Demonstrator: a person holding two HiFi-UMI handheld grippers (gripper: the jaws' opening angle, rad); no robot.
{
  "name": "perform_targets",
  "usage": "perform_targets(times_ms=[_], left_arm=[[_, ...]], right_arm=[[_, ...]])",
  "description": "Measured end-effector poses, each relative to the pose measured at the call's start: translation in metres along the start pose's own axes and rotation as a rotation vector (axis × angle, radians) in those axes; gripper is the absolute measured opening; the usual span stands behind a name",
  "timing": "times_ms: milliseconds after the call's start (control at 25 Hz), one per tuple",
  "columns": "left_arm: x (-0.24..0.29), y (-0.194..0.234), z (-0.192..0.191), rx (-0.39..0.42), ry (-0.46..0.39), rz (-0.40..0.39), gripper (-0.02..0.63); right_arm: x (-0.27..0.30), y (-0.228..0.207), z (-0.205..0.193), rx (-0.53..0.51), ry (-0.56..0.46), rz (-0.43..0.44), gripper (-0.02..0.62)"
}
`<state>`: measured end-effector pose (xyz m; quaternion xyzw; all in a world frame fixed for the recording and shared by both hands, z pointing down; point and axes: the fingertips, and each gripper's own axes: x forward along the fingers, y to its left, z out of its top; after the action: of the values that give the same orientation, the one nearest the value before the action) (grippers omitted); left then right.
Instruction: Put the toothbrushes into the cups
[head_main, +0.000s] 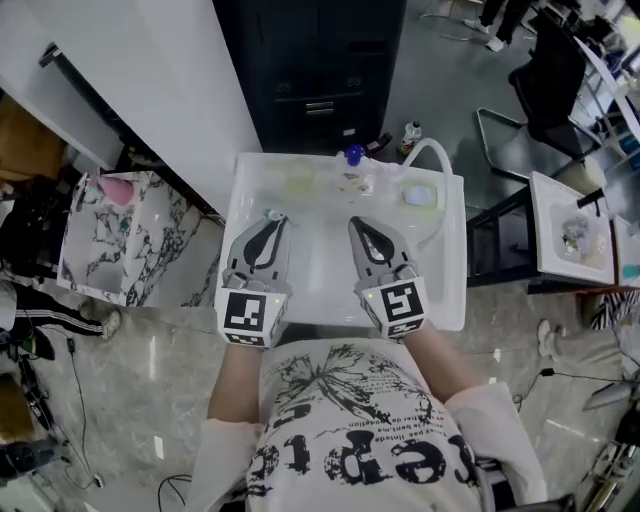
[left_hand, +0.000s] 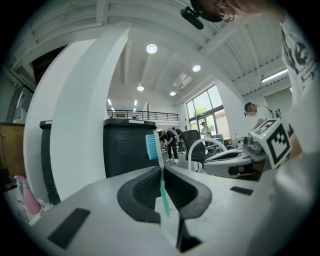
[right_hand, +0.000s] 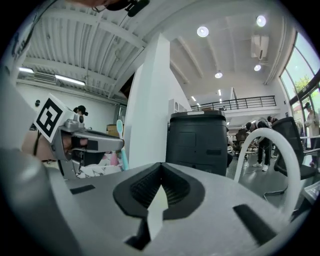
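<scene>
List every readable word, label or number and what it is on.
No text reads for sure.
Print on the shirt: large and small lettering, upside down and creased, illegible.
On the left gripper and right gripper: only coded squares, no words.
Label on the bottle: too small.

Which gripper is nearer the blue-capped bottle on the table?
Right. The right gripper sits straight in front of the blue-capped bottle, short of it; the left gripper is farther, off to its left.

A black cabinet (head_main: 310, 70) stands behind the white table (head_main: 447, 280).
</scene>
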<state>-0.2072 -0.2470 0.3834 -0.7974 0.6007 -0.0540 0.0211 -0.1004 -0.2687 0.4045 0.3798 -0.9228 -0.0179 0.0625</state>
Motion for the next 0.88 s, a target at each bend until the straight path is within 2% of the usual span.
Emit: perform_targets(times_ms=[160,400,720,880], left_arm=[[0.033,0.026,-0.01,0.024,0.005,-0.077,0.026],[0.076,0.048,-0.025,0.029,-0.025,-0.184,0.026],[0.127,0.064,-0.066,0.011,-0.041,-0.268,0.025],[0.149,0.07,-0.096,-0.009,-0.006,-0.279,0.025]], right_arm=[[0.033,-0.008,-0.009,0.013,0.035,-0.071,-0.008],[0.072,-0.009,-0.021,0.04,0.065,-0.126,-0.008],[0.108,-0.012,-0.046,0.068,0.103,-0.176,-0.008],[0.121,-0.016,-0.059,0.066,0.126,-0.192,-0.008]])
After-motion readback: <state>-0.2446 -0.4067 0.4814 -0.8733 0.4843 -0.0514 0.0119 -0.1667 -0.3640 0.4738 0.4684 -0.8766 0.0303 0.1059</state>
